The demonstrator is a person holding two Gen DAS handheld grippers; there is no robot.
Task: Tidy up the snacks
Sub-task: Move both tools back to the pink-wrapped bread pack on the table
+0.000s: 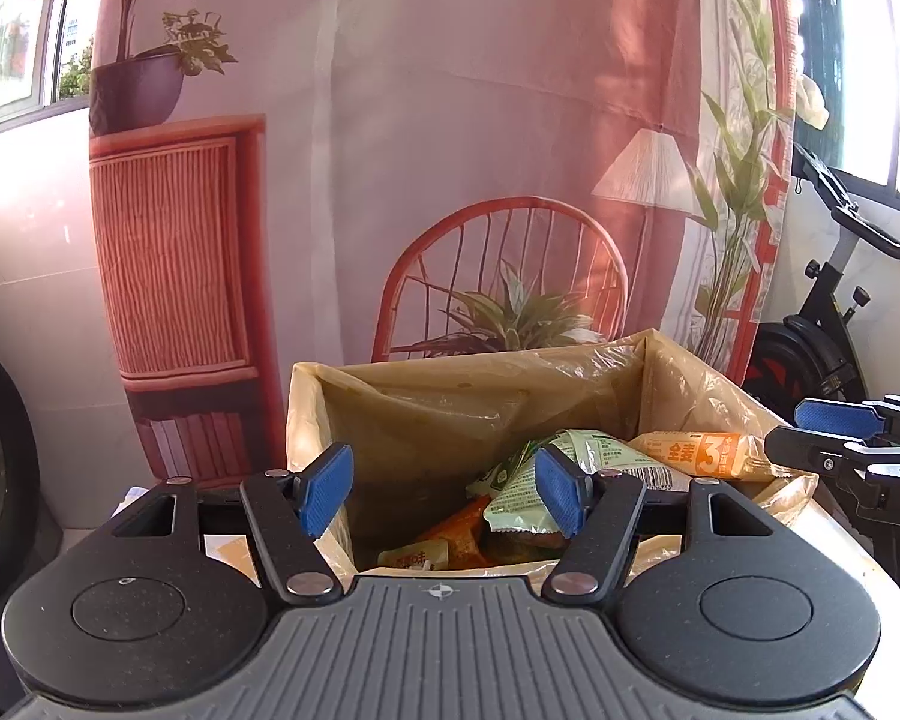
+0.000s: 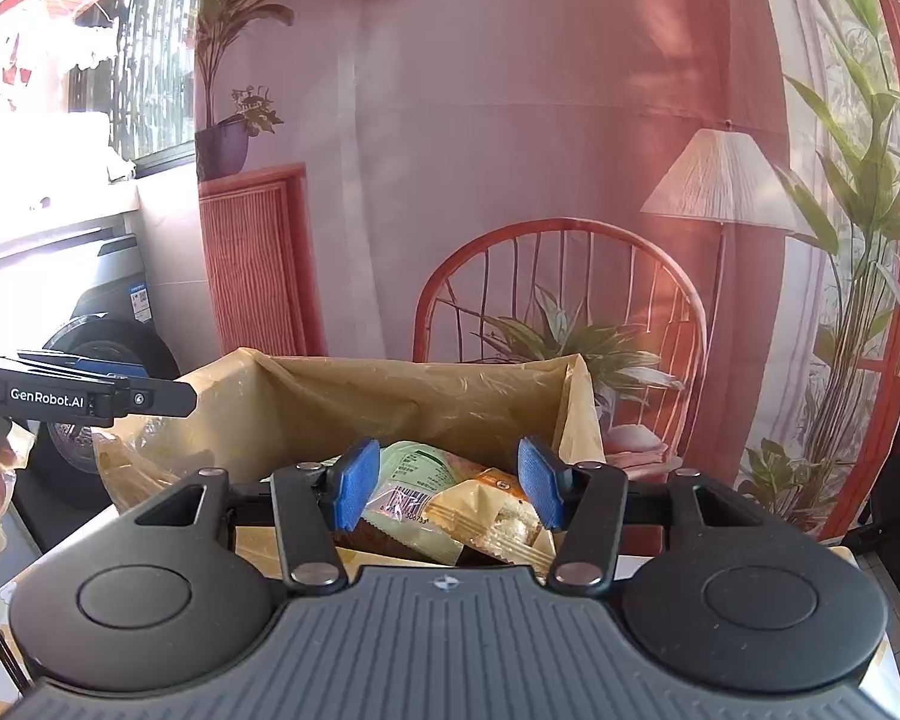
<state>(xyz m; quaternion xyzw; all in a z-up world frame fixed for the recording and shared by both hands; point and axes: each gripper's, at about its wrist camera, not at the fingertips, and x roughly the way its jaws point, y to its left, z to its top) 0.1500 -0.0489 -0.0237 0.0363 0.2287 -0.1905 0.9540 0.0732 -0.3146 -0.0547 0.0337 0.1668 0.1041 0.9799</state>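
A cardboard box lined with a thin plastic bag (image 1: 426,402) stands in front of me and holds several snack packets. In the left wrist view I see a green packet (image 1: 522,498), an orange packet (image 1: 702,453) and a small orange one (image 1: 414,555). My left gripper (image 1: 444,492) is open and empty, just above the box's near rim. In the right wrist view the box (image 2: 354,402) holds a green packet (image 2: 414,480) and a clear cake packet (image 2: 498,522). My right gripper (image 2: 447,489) is open and empty over them. Each gripper shows at the edge of the other's view.
A printed cloth backdrop (image 1: 450,150) with a chair and lamp hangs behind the box. An exercise bike (image 1: 828,312) stands at the right. A dark wheel (image 2: 108,360) is at the left. The table surface (image 2: 870,564) shows beside the box.
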